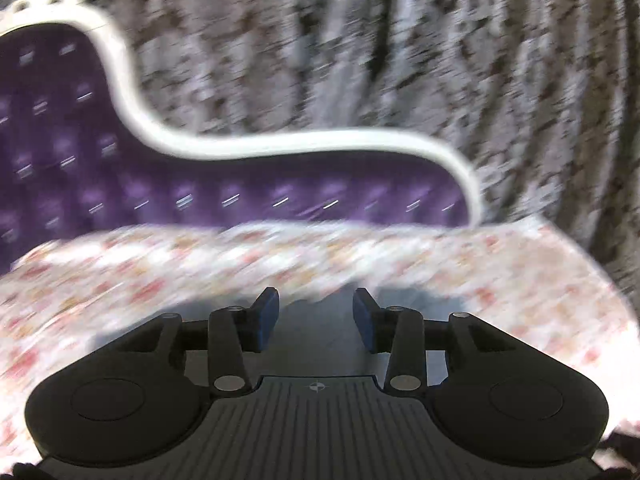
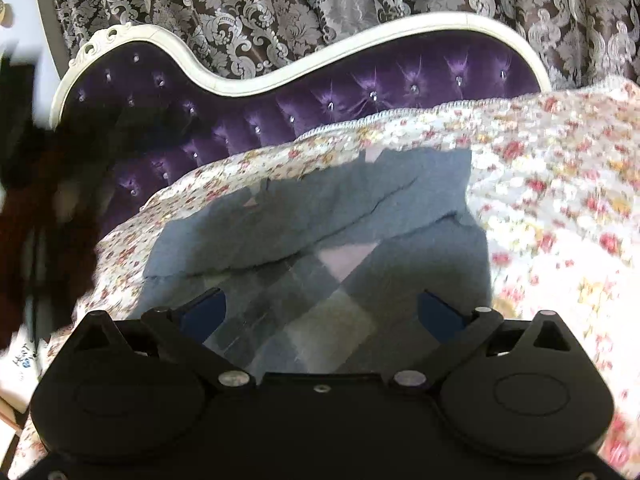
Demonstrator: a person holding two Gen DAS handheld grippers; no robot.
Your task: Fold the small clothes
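A small grey-blue garment (image 2: 320, 216) with a pale checked patch lies partly folded on a floral bedspread (image 2: 560, 216). My right gripper (image 2: 322, 308) hovers just above its near part, jaws wide open and empty. In the blurred left wrist view, my left gripper (image 1: 316, 318) is open with a moderate gap over the near edge of the same grey-blue cloth (image 1: 316, 336), holding nothing. The floral bedspread (image 1: 160, 272) surrounds it.
A purple tufted headboard with a curved white frame (image 2: 340, 92) stands behind the bed, also seen in the left wrist view (image 1: 120, 168). Patterned grey curtains (image 2: 280, 8) hang behind. A dark blurred shape (image 2: 36, 200) is at the left edge.
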